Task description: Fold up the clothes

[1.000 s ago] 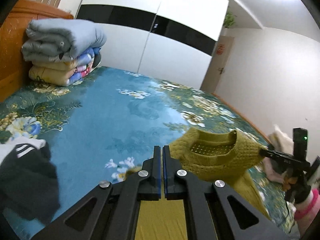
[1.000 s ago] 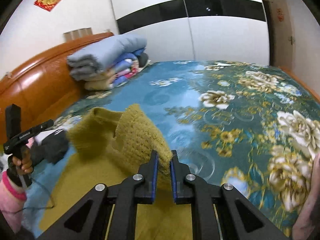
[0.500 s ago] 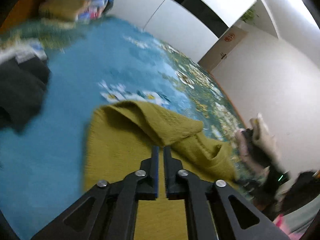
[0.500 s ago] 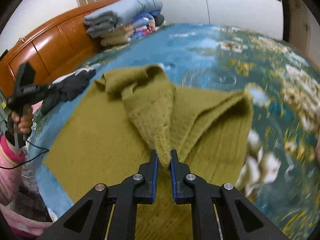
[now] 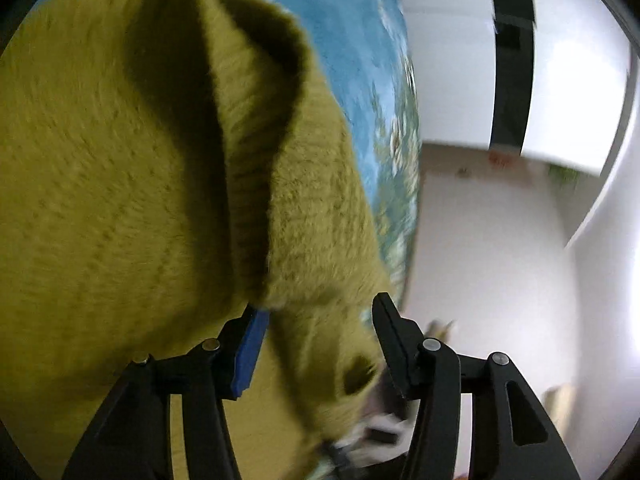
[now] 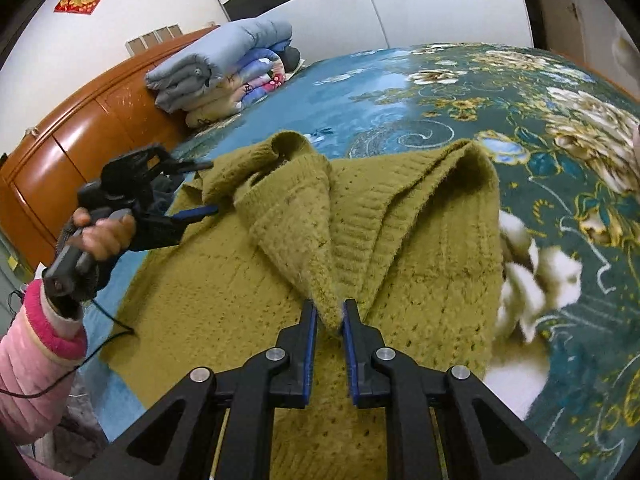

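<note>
An olive-yellow knitted sweater (image 6: 248,288) lies on the blue floral bed, its top part folded down over the body. My right gripper (image 6: 329,312) is shut on the tip of the folded-over flap. The sweater (image 5: 120,168) fills the left wrist view, tilted and blurred. My left gripper (image 5: 316,312) stands open, its jaws wide apart with a sweater fold between them, not clamped. It also shows in the right wrist view (image 6: 200,190), open at the sweater's collar edge.
A blue floral bedspread (image 6: 460,92) covers the bed. Folded quilts (image 6: 224,68) are stacked against the wooden headboard (image 6: 80,140). A white fluffy garment (image 6: 532,280) lies at the sweater's right edge. White wardrobe doors (image 6: 440,4) stand behind the bed.
Both grippers brought the sweater's top down over its body. My left gripper has opened and let go of the sweater, and its view has rolled sideways. The right stays shut on the flap.
</note>
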{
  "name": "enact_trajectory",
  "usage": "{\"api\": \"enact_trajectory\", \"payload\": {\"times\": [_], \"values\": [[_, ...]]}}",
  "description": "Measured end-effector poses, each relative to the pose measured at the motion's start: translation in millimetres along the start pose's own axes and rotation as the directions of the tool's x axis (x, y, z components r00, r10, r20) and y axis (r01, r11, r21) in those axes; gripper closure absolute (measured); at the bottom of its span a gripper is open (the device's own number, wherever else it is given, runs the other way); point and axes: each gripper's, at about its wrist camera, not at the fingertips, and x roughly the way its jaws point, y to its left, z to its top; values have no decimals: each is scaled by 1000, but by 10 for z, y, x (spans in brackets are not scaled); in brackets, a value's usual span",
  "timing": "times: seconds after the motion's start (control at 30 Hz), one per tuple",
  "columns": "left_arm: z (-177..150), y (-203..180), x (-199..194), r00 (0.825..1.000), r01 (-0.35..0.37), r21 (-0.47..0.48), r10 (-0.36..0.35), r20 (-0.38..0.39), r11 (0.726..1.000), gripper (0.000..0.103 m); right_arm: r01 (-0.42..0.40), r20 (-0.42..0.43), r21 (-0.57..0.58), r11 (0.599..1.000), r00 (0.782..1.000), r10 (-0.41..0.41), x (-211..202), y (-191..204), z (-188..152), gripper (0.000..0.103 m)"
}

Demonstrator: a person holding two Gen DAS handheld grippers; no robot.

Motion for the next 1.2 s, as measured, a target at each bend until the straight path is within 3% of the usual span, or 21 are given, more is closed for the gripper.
{"api": "enact_trajectory", "payload": {"times": [0.1, 0.17, 0.23, 0.33, 0.43, 0.57, 0.67, 0.77, 0.9, 1.03, 1.1, 1.17, 1.2], "values": [[-9, 8, 20, 999, -6, -44, 8, 43, 999, 51, -8, -2, 21, 1000, 1000, 8, 20, -34, -40, 88], [-22, 3, 29, 997, -19, -62, 23, 68, 998, 74, -12, 0, 33, 999, 1000, 12, 18, -50, -63, 88], [-50, -29, 5, 995, -48, -59, 53, 80, 997, 90, -15, 1, 44, 999, 1000, 15, 10, -58, -92, 88], [-144, -205, -135, 990, -97, 14, 95, 104, 995, 92, -12, 7, 65, 998, 1000, 12, -5, -96, -109, 88], [-243, -464, -378, 991, -95, 124, 82, 103, 988, 93, -5, 27, 86, 996, 1000, 3, -51, -137, -77, 88], [-450, -712, -963, 992, -64, 311, 25, 127, 948, 93, 8, 85, 98, 995, 996, -16, -247, -156, -35, 88], [-698, -633, -1488, 985, -99, 393, 35, 167, 914, 93, 14, 100, 103, 995, 995, -24, -352, -166, -64, 88], [-790, -165, -1673, 979, -144, 346, 83, 185, 927, 93, -15, 91, 146, 989, 996, 1, -367, -214, -156, 88], [-758, 511, -1637, 984, -87, 190, 55, 169, 978, 93, -79, 73, 188, 979, 995, 67, -324, -173, -221, 88], [-766, 631, -1644, 985, -39, 172, 9, 174, 984, 92, -128, 43, 209, 970, 992, 122, -318, -65, -244, 84], [-743, 623, -1641, 984, -31, 164, 2, 177, 986, 92, -165, 41, 261, 951, 986, 160, -287, -68, -273, 70], [-740, 598, -1640, 984, -33, 171, 2, 180, 985, 90, -201, 41, 315, 927, 979, 198, -252, -75, -302, 48], [-740, 584, -1630, 984, -33, 177, 2, 177, 984, 88, -218, 43, 356, 909, 975, 217, -208, -102, -321, 47]]}}
